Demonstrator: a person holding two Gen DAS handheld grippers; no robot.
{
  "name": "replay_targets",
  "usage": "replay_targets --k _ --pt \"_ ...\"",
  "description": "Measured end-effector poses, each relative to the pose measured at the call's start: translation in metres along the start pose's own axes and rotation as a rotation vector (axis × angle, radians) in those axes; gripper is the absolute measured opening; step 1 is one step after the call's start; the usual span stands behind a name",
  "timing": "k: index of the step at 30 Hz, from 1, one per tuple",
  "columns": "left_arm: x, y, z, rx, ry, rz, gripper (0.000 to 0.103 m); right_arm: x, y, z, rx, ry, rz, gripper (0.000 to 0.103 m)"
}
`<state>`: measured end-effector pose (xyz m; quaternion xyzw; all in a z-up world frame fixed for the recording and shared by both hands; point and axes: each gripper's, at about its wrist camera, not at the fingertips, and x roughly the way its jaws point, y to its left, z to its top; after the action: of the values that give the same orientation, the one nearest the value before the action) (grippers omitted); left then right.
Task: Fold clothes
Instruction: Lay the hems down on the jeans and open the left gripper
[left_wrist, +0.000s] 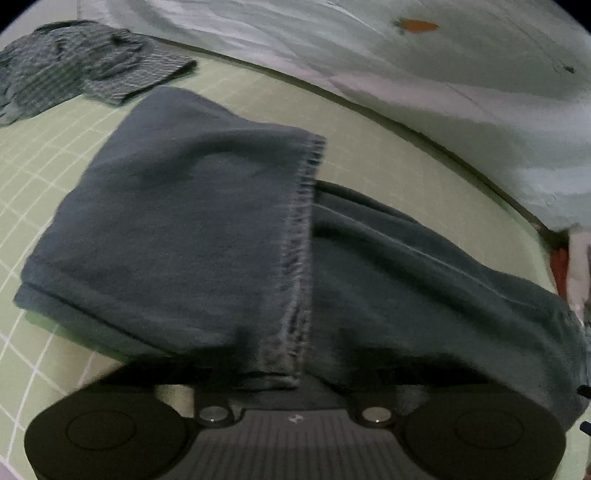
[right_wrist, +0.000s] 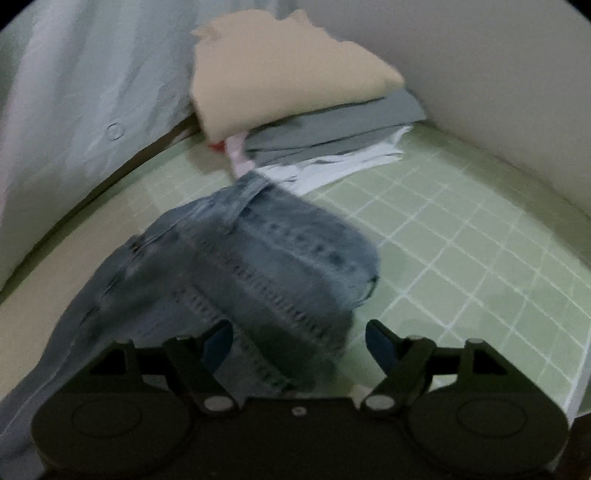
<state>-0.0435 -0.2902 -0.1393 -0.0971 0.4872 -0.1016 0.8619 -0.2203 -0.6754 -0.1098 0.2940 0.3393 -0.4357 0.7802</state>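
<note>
A dark blue-grey garment (left_wrist: 192, 229) lies folded over itself on the green grid mat (left_wrist: 33, 177); its stitched hem runs down to my left gripper (left_wrist: 291, 380). The cloth drapes over the fingers and hides them, so the jaws cannot be read. In the right wrist view the same garment shows as light blue denim (right_wrist: 266, 266), bunched and blurred on the mat (right_wrist: 461, 258). My right gripper (right_wrist: 299, 343) is open, with its blue-padded fingers on either side of the denim's near edge.
A striped grey garment (left_wrist: 74, 74) lies crumpled at the mat's far left. A stack of folded clothes, tan (right_wrist: 280, 70) on grey (right_wrist: 340, 125) on white, sits at the far corner. Pale sheeting (left_wrist: 406, 74) borders the mat behind.
</note>
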Motion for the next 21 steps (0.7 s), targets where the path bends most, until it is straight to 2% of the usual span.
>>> replay_targets --k 3,6,12,14,15,16,17,18,19,21 --pt "-0.006 -0.011 0.001 0.063 -0.026 0.026 0.099 0.01 -0.008 -0.001 0.015 0.022 -0.02 0.082" --pt "-0.01 -0.014 0.003 0.09 -0.034 0.034 0.099 0.019 -0.013 -0.005 0.041 0.055 0.002 0.083" --pt "-0.027 -0.006 0.006 0.047 -0.067 0.018 0.099 0.029 -0.02 -0.005 0.09 0.048 0.055 0.093" --pt "-0.035 -0.002 0.006 0.031 -0.08 0.014 0.099 0.031 -0.019 -0.002 0.095 0.046 0.079 0.09" --pt "-0.038 0.0 0.007 0.028 -0.086 0.015 0.099 0.031 -0.019 0.0 0.096 0.046 0.091 0.085" --pt "-0.041 0.003 0.007 0.027 -0.089 0.018 0.1 0.032 -0.019 0.001 0.097 0.046 0.116 0.062" --pt "-0.043 0.006 0.008 0.029 -0.09 0.024 0.101 0.032 -0.018 0.002 0.099 0.056 0.138 0.046" --pt "-0.045 0.009 0.009 0.031 -0.088 0.031 0.101 0.032 -0.016 0.004 0.098 0.062 0.148 0.038" --pt "-0.047 0.014 0.01 0.03 -0.088 0.04 0.101 0.029 -0.013 0.006 0.086 0.058 0.158 0.021" --pt "-0.052 0.023 0.014 0.025 -0.091 0.06 0.102 0.018 -0.004 0.009 0.049 0.033 0.166 0.016"
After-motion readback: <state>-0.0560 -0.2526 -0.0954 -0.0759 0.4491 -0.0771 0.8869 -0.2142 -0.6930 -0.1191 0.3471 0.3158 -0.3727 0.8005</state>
